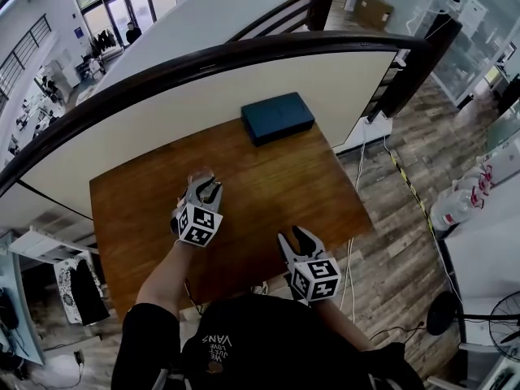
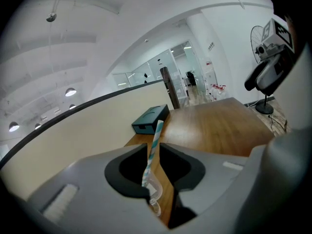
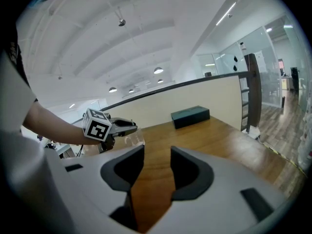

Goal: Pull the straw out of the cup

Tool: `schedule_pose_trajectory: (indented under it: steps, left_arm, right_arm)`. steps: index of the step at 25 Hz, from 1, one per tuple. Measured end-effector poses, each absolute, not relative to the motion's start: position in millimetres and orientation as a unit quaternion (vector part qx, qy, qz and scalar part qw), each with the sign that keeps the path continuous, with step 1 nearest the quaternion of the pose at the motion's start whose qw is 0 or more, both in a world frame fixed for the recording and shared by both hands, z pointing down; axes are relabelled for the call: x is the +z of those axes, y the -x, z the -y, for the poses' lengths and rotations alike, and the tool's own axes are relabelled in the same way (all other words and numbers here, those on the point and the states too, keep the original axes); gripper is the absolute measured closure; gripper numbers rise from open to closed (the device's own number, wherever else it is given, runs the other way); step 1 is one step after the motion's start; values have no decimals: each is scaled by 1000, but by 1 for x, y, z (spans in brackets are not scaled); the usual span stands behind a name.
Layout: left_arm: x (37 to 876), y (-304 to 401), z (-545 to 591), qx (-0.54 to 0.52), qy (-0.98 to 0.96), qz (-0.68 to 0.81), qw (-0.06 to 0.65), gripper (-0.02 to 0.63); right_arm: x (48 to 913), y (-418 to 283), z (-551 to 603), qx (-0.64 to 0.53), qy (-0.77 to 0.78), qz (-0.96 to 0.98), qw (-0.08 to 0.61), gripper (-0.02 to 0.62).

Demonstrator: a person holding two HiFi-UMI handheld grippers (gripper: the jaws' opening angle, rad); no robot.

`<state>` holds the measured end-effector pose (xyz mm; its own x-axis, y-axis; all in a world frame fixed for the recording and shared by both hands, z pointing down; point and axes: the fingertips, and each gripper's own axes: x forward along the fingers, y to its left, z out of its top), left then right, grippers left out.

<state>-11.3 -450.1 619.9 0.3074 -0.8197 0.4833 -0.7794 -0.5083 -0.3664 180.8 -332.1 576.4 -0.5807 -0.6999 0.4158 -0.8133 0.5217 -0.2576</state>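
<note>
A brown wooden table [image 1: 268, 187] is seen from above, set against a cream partition with a dark curved rail. A dark teal box [image 1: 277, 117] is laid flat at the table's far edge, well apart from everything else.

The right gripper [image 1: 292, 236] is held over the near edge of the table. Its fingers [image 3: 187, 167] are spread apart, and only bare wood is seen between them.

The left gripper [image 1: 208, 187] is held further in, near the table's left side, and is placed directly over the cup [image 1: 197, 177]. Its fingers [image 2: 178, 160] are drawn in to a narrow gap and are closed on the straw [image 2: 155, 140], which fills that gap.

The cup is made of clear plastic and is stood on the table just below the left fingers. Its rim is seen at the bottom of the gap in the left gripper view.

The straw is striped in white and pale teal. Its lower end is sunk in the cup, its middle is pinched between the left fingers, and its upper end is tilted slightly to the right, rising past them towards the box.
</note>
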Motion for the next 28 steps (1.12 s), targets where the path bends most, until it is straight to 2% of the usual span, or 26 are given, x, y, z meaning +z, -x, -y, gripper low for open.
schedule_pose_trajectory:
  steps: [2, 8, 28]
  left_arm:
    - [619, 13, 451, -323, 805, -496, 34, 550]
    - [607, 17, 452, -315, 802, -506, 44, 574]
    - [538, 34, 416, -216, 826, -516, 67, 577]
  right_arm:
    - [576, -181, 332, 217, -440, 862, 130, 445]
    - [573, -182, 333, 214, -443, 861, 127, 445]
    - [562, -150, 309, 215, -462, 853, 113, 445]
